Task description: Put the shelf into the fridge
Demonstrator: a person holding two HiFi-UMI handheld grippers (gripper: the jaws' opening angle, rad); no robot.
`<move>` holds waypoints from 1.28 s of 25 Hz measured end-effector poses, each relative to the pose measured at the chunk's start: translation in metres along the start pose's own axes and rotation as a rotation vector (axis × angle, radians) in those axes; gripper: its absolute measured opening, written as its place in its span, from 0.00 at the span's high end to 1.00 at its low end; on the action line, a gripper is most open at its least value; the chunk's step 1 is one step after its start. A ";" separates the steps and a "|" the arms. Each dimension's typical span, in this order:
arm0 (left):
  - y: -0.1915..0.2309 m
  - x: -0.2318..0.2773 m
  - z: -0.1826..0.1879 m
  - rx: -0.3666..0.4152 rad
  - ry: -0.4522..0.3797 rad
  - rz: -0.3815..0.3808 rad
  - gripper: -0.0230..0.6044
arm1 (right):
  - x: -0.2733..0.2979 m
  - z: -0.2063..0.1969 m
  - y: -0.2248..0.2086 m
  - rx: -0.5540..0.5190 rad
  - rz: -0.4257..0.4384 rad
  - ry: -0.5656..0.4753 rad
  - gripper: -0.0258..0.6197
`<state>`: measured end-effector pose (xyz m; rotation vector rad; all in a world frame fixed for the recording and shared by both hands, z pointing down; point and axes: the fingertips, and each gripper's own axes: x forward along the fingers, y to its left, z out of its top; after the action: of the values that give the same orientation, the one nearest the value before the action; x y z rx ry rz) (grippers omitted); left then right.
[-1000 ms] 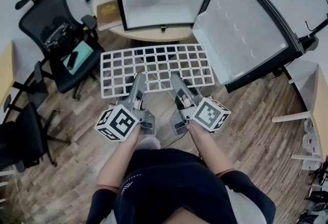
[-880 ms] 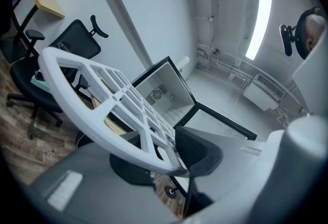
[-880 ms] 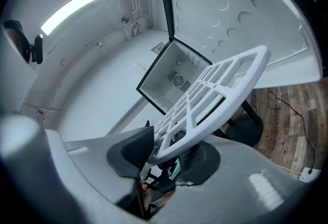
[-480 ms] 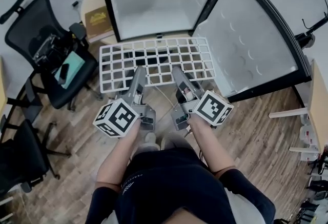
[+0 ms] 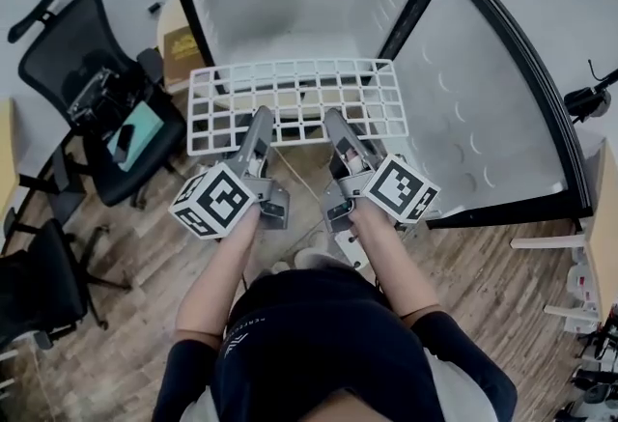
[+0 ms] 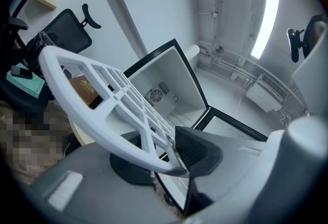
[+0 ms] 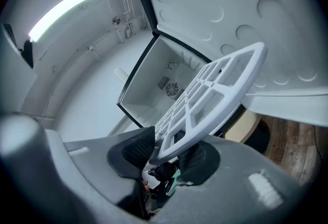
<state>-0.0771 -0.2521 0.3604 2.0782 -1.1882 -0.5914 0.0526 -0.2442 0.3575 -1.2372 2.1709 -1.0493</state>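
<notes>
As right tongs (image 5: 334, 121) close, shelf (image 5: 290, 88) edge in them and left tongs (image 5: 259, 121).

You've got a black office chair (image 5: 92, 72) off to your left, a teal flat thing (image 5: 138, 128) lying on its seat, a brown box (image 5: 181, 48) just past it, and wood plank floor (image 5: 502, 295) under everything.
</notes>
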 end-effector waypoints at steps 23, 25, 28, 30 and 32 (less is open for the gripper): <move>0.003 0.077 0.024 -0.042 0.015 0.016 0.76 | 0.054 0.055 -0.021 0.022 0.009 0.005 0.79; 0.004 0.080 0.024 -0.050 0.015 0.010 0.76 | 0.056 0.057 -0.022 0.021 0.004 -0.002 0.79; 0.008 0.082 0.024 -0.034 0.029 0.033 0.76 | 0.057 0.058 -0.026 0.019 -0.003 -0.003 0.79; 0.009 0.084 0.023 -0.043 0.020 0.033 0.76 | 0.059 0.058 -0.027 0.013 0.001 0.004 0.79; 0.011 0.085 0.025 -0.034 0.014 0.050 0.76 | 0.063 0.061 -0.028 0.010 0.008 0.013 0.79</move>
<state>-0.0587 -0.3387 0.3464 2.0150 -1.2106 -0.5692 0.0760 -0.3315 0.3415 -1.2198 2.1752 -1.0668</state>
